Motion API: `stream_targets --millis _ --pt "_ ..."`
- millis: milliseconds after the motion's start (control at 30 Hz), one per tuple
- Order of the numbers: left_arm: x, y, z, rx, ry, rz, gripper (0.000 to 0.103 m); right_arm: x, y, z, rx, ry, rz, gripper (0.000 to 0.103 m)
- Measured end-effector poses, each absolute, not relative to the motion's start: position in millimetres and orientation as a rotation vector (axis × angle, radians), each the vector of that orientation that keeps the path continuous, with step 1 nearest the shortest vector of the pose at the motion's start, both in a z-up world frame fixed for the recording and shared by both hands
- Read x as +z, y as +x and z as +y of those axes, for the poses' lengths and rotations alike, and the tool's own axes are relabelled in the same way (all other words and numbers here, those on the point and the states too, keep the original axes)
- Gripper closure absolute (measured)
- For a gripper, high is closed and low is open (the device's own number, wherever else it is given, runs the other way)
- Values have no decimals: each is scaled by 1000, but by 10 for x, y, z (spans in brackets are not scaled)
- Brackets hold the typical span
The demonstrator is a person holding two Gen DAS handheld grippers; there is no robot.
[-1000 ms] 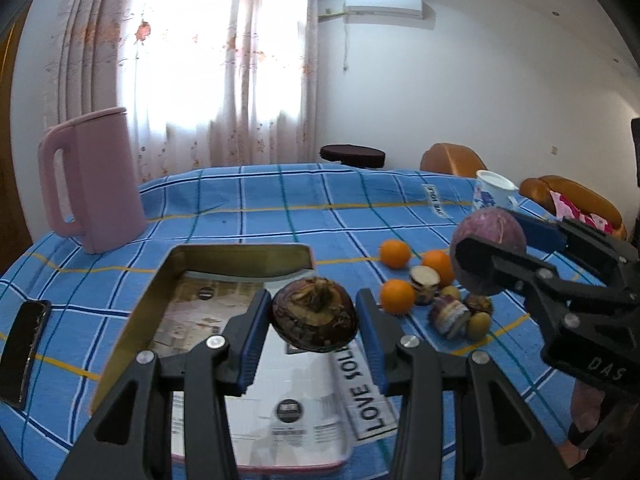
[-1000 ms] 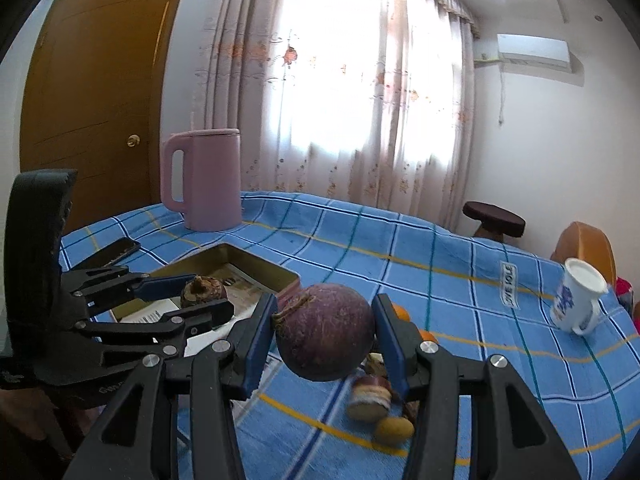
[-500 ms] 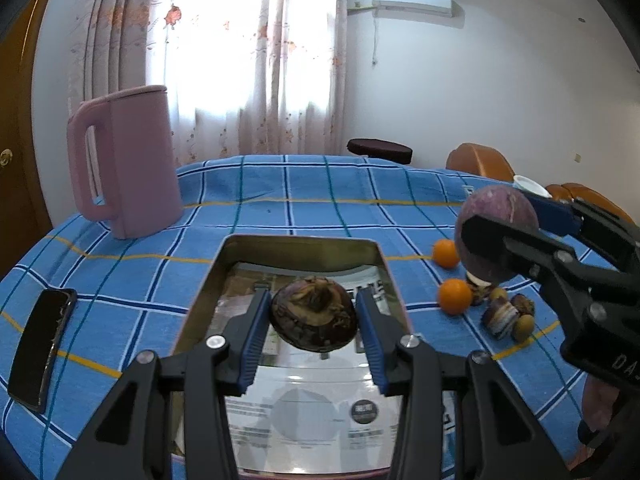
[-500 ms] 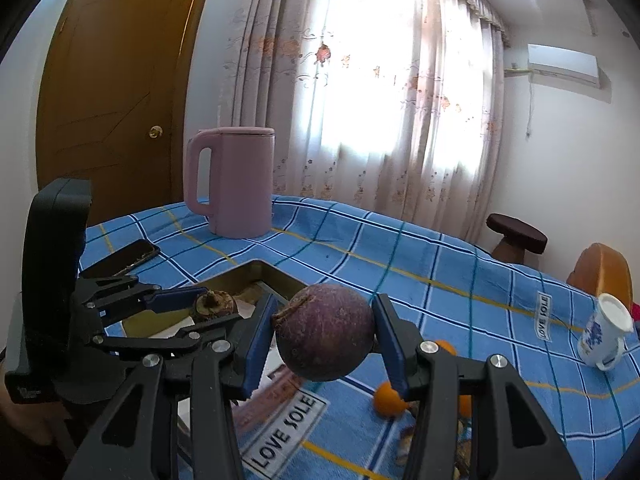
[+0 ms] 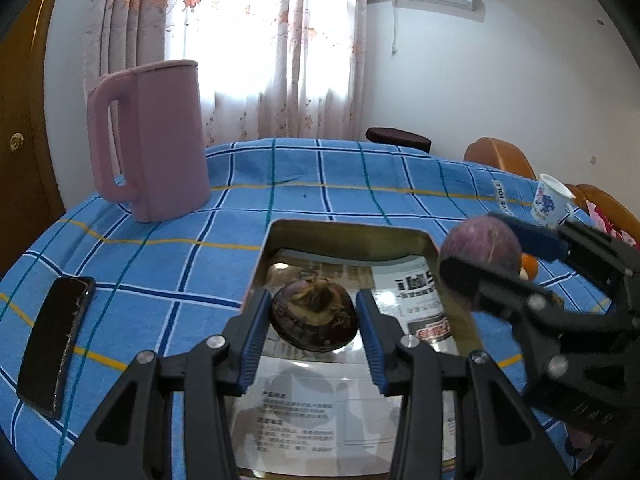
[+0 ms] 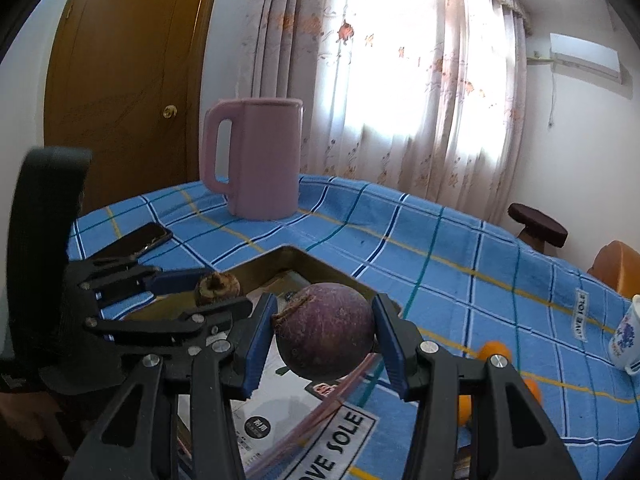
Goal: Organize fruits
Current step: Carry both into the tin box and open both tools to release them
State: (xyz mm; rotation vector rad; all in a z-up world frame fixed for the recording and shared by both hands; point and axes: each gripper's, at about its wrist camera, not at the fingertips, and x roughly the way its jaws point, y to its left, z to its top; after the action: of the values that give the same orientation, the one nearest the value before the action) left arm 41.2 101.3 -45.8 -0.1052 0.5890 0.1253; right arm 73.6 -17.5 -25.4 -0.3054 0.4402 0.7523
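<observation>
My left gripper (image 5: 314, 322) is shut on a dark brown mangosteen (image 5: 314, 316) and holds it over the gold metal tray (image 5: 348, 232). My right gripper (image 6: 324, 332) is shut on a round purple fruit (image 6: 326, 330) above the tray's right edge (image 6: 320, 268). The right gripper with that purple fruit (image 5: 480, 246) also shows at the right of the left wrist view. The left gripper with the mangosteen (image 6: 218, 286) shows at the left of the right wrist view. Oranges (image 6: 494, 352) lie on the blue checked cloth to the right.
A pink jug (image 5: 156, 140) stands behind the tray at the left. A black phone (image 5: 54, 342) lies left of the tray. A white patterned cup (image 5: 550, 200) sits at the far right. A dark stool (image 6: 538, 226) and orange chairs stand beyond the table.
Both grippers have moved left with their fruits, from the loose fruit pile to over the tray. The pile has slid out of the left wrist view.
</observation>
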Motion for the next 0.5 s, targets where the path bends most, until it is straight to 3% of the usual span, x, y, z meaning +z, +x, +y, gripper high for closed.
stream_targets --millis 400,500 --pt "-504 456 1104 139 -110 626 56 -437 813 -37 780 -342 520 51" --pt "-491 419 1102 146 -116 619 55 -412 784 -98 783 -332 510 44"
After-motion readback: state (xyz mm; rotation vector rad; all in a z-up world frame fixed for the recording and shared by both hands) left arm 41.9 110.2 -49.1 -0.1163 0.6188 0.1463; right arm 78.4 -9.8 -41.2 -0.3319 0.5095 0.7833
